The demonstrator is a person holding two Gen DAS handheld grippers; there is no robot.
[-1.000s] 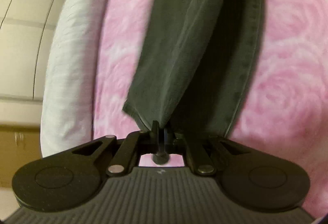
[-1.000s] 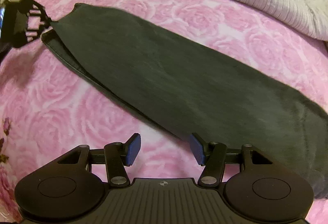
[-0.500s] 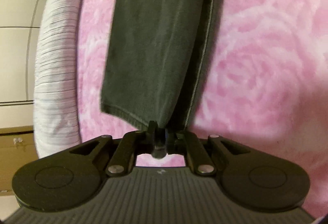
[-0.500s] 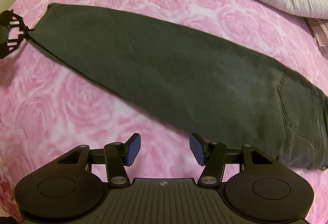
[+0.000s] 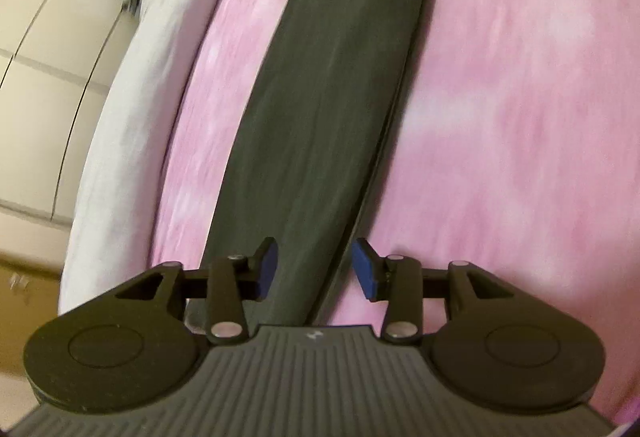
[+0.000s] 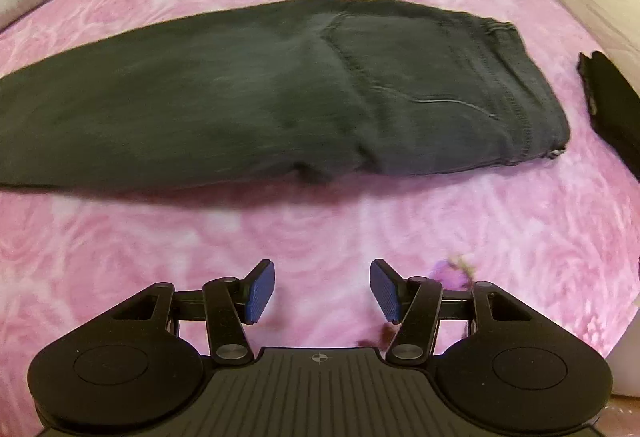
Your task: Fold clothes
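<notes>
Jaws of both grippers gape; dark jeans [image 6: 280, 89] lie flat on pink blanket [image 6: 320, 229].

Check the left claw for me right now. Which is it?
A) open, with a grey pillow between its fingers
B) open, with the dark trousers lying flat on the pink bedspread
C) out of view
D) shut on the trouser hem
B: the left claw has its blue pads spread apart, and the dark trousers lie flat along the pink bedspread, gripped by nothing.

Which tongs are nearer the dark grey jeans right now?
Left. The left tongs sit open directly over the dark grey jeans; the right tongs hover open over pink bedding, short of them.
</notes>
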